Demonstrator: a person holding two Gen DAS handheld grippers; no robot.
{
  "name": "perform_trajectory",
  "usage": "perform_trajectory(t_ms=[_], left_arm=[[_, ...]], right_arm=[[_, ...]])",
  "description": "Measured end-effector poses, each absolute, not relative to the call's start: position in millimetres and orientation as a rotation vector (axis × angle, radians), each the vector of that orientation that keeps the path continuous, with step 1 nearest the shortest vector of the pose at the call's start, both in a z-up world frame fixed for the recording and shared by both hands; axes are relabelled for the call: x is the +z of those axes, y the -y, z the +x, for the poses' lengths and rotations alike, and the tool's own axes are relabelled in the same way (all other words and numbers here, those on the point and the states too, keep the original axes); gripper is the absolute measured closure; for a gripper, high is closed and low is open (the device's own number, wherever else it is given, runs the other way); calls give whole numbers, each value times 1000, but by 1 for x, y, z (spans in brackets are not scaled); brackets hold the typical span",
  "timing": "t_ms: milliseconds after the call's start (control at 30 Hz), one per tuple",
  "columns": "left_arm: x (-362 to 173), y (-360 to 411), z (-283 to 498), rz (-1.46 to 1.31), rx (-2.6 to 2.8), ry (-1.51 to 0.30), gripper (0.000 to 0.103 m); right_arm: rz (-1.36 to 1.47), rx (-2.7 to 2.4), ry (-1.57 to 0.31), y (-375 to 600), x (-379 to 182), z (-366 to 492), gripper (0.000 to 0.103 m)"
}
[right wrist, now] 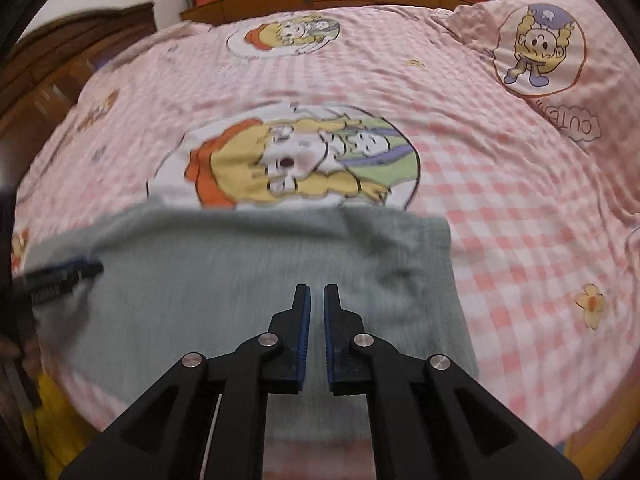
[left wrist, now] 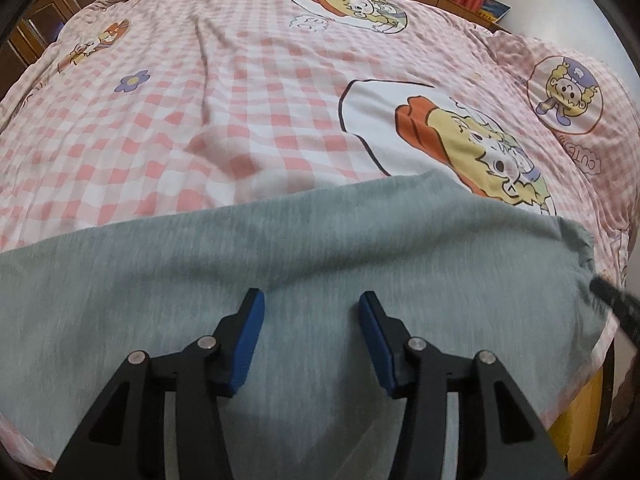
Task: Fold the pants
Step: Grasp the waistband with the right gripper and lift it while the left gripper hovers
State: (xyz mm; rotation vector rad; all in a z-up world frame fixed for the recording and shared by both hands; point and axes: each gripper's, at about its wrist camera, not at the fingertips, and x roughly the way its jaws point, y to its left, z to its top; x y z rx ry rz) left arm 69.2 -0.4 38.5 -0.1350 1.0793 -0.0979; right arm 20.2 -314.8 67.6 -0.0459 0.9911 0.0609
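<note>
Both claws hovered empty above the grey pants (left wrist: 304,248) on the bed (left wrist: 224,112).
The left claw (left wrist: 311,312) stood wide open, the right claw (right wrist: 317,304) nearly closed; a one-layer pinch could spoil the fold.

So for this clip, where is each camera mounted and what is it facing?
Left wrist: sits on the left tool, looking along its spread blue pads over the grey pants and across the pink checked bedspread; the other tool's tip pokes in at the right edge.
Right wrist: sits on the right tool, pads nearly together with a narrow gap, above the pants' right end; the left tool shows blurred at the left edge.
Shared: pants, bedspread, cartoon print, and each other's tool.
</note>
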Motion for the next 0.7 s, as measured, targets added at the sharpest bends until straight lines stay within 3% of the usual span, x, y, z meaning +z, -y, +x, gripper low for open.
perform_trajectory(t_ms=[167, 533, 700], left_arm=[[39, -2, 66, -138, -96, -1080, 51], [50, -6, 50, -129, -57, -1079, 51], [61, -19, 26, -119, -48, -1070, 51]], right_arm=[[11, -60, -1085, 353, 32, 5, 97], [76, -21, -995, 359, 59, -19, 97], [134, -44, -1035, 375, 34, -18, 97]])
